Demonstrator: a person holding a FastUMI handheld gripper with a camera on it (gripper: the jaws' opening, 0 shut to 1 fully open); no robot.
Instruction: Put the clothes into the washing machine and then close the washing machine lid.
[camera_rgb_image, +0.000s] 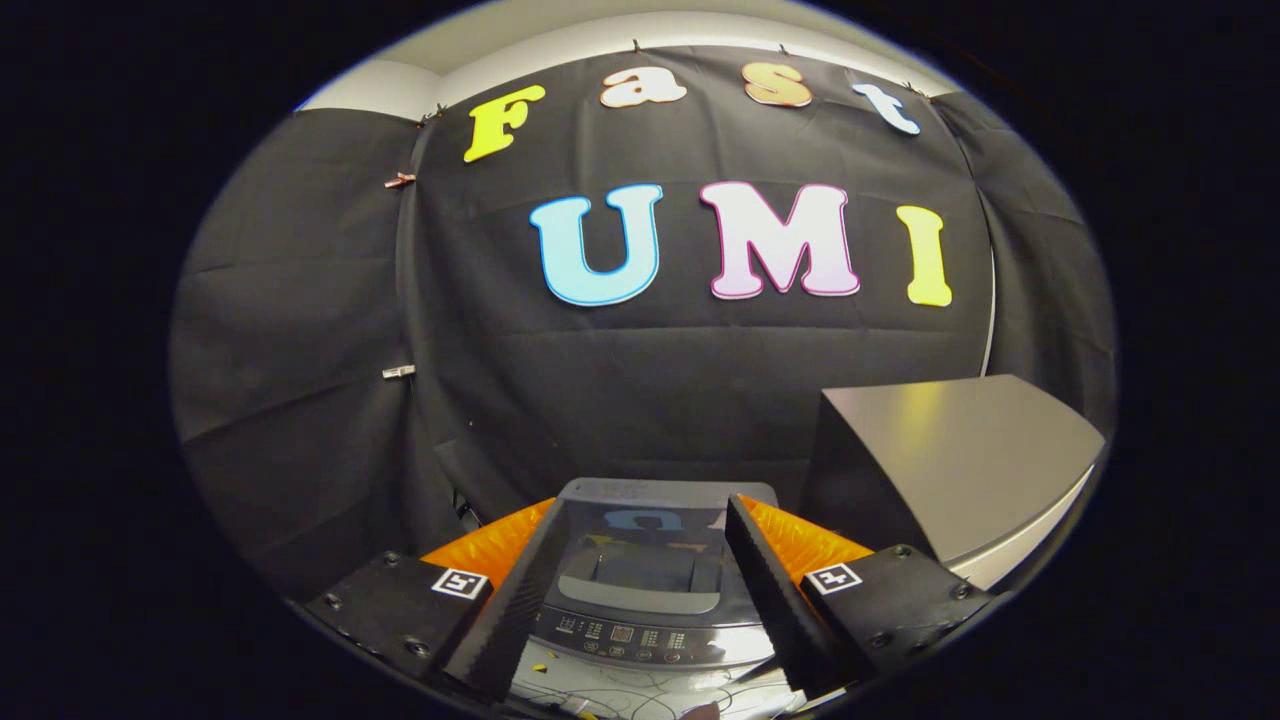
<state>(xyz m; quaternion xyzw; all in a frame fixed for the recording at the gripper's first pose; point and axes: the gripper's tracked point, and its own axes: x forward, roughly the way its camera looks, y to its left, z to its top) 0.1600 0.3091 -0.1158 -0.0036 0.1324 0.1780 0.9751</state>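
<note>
A small grey top-loading washing machine (655, 600) stands low down, seen between my two fingers. Its dark glass lid (645, 560) lies flat and shut, with a handle recess near the front. A control panel (640, 637) with small buttons runs along its near edge. My gripper (645, 640) hovers above the machine, its fingers (510, 610) spread wide apart with nothing held between them. I see no clothes here.
A grey box-like cabinet (950, 470) with a flat top stands right of the machine, close to my right finger. Black cloth walls close off the back and left. A pale surface (620, 690) with thin wires lies below the machine's front.
</note>
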